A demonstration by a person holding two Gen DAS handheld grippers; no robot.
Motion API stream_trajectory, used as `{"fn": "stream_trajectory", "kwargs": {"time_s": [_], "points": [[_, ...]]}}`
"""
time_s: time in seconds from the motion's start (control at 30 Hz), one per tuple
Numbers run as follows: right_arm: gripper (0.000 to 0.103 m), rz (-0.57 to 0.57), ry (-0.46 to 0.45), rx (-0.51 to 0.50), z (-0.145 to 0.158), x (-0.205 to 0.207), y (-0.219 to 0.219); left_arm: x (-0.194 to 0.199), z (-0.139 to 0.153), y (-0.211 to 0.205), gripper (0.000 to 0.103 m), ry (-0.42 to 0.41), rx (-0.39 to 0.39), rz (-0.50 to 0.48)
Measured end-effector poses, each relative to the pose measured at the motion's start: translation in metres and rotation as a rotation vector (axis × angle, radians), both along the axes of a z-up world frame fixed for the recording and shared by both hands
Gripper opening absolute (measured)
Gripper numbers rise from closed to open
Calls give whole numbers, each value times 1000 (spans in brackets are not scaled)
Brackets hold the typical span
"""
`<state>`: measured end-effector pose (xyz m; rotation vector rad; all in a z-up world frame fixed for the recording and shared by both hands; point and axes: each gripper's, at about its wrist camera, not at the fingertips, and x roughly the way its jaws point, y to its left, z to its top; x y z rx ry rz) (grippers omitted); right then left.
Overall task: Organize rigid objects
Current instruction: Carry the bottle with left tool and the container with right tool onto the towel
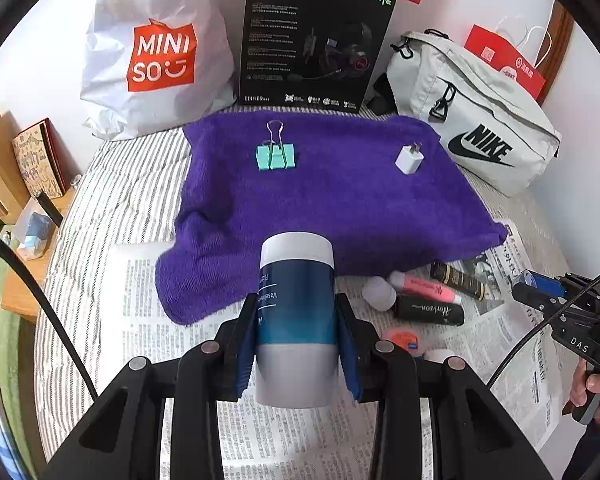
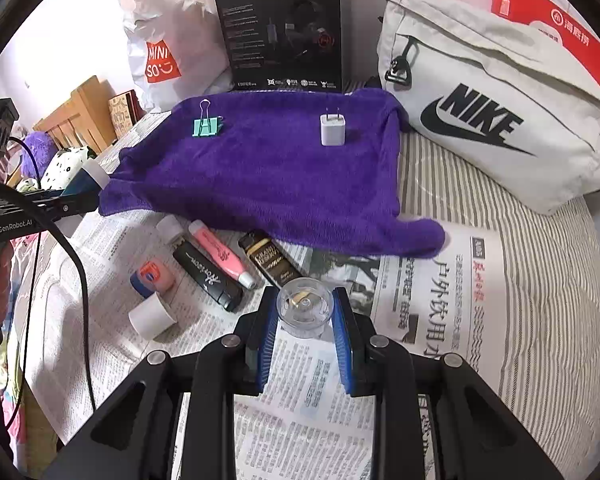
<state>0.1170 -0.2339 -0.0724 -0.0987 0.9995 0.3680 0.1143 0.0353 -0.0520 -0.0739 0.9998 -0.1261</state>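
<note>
My left gripper is shut on a blue and white Vaseline bottle, held above the newspaper at the near edge of a purple towel. On the towel's far side lie a green binder clip and a white charger plug. My right gripper is shut on a small clear round container, lifted over the newspaper. The towel, clip and plug lie beyond it. The left gripper with its bottle appears at the left edge.
On the newspaper lie a pink tube, a black tube, a dark gold tube, a small orange jar and a white roll. Behind the towel stand a Miniso bag, a black headset box and a Nike bag.
</note>
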Motion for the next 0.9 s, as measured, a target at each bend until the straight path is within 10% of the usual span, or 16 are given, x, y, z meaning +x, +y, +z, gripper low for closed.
{"fn": "stream_trajectory", "kwargs": {"time_s": [0.9], "points": [[27, -15, -21, 9, 13, 110, 10, 82, -6, 21, 34, 32, -38, 54]]}}
